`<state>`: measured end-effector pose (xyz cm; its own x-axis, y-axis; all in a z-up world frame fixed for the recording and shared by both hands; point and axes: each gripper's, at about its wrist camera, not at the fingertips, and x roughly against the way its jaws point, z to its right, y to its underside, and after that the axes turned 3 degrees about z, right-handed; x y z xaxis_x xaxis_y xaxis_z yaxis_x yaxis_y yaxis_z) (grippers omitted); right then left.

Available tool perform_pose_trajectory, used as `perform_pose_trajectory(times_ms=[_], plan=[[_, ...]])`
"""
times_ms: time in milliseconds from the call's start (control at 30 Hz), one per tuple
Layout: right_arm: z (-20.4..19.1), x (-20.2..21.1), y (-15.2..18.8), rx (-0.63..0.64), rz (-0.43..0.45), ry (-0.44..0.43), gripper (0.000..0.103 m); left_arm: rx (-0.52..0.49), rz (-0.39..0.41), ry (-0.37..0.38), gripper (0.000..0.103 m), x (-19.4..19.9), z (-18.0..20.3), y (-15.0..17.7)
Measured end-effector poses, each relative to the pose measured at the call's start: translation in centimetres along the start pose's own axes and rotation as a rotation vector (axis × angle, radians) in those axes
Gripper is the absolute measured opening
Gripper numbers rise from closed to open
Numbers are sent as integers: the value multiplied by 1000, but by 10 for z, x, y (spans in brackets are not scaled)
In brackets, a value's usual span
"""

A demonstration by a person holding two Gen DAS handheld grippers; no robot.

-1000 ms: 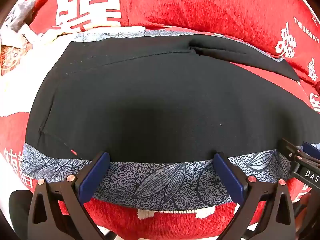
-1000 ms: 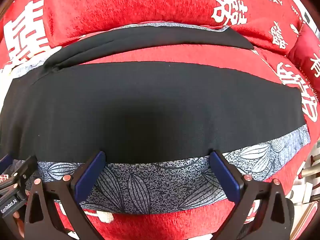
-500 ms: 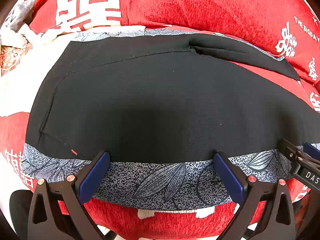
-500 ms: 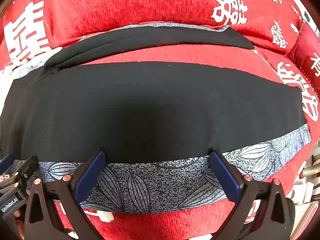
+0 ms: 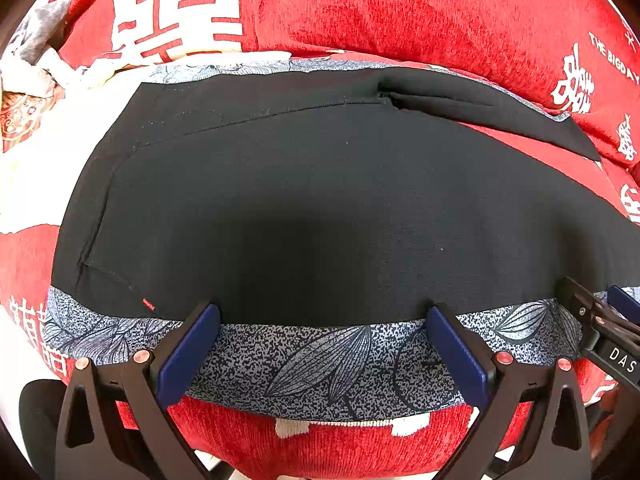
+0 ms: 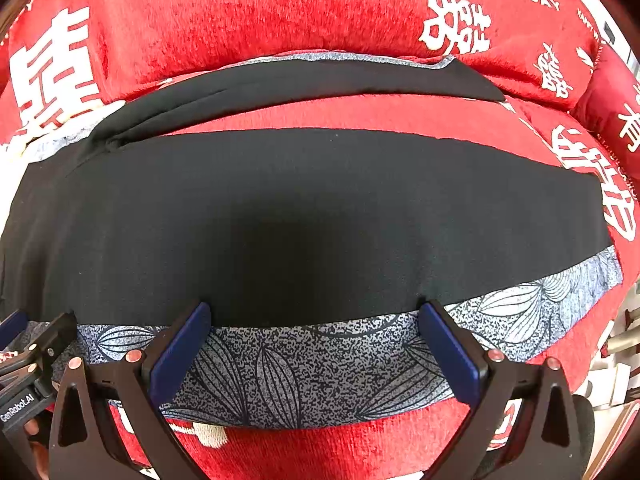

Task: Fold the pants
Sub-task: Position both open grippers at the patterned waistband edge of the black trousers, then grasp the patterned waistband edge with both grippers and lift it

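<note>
Black pants (image 5: 320,208) lie spread flat just ahead of both my jaws, on a grey leaf-print strip (image 5: 320,360) over red fabric (image 5: 400,12). My left gripper (image 5: 324,344) and right gripper (image 6: 316,340) stand wide apart, empty, fingertips at the pants' near edge.

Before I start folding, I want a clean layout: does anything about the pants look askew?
Mostly flat, but the black pants are splayed: the far leg angles away, leaving a red wedge of bedding between the legs. Fabric bunches at the crotch.
</note>
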<state>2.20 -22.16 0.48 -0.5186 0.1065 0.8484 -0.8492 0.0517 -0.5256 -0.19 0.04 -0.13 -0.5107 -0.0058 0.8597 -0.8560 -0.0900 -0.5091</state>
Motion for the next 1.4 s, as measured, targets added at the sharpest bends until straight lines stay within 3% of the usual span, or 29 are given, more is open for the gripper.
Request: perform_pose_trajectory(times_ms=[133,300,433,733,767,833,867,933,1000,1133,1233,1400], plan=[[2,5,-2,-4,42,4,103,-3,1,3,103,0,-1,0],[1,8,-12,-26,-44,2,103,44,4,11,103,12,-17,-6],[-11,22,-23,11,-5,-18,103,93,26,-10,103,23,-38,-17],[-65,11,-38,198,-73,-126,103,83,-99,-77,103,-16,-40,-31],[-61,5,-37,200,-95,-111,103,109,-102,-40,103,-17,-46,-29],[-38,-5,-36,154,-125,-98,103,113,-107,-50,103,-16,-56,-30],[-17,-5,-36,109,-110,-119,103,113,-111,-49,103,-16,-59,-30],[16,-7,-37,75,-104,-53,103,129,-134,-24,103,-18,-68,-30],[46,-7,-38,29,-99,-65,103,141,-151,-15,103,-17,-72,-31],[66,-3,-47,9,-129,-5,103,120,-111,-37,103,-2,-63,-42],[47,5,-74,55,-82,-14,103,86,-79,-53,103,-1,-51,-70],[-13,1,-129,165,-36,-77,103,93,-93,-90,103,-18,-52,-119]])
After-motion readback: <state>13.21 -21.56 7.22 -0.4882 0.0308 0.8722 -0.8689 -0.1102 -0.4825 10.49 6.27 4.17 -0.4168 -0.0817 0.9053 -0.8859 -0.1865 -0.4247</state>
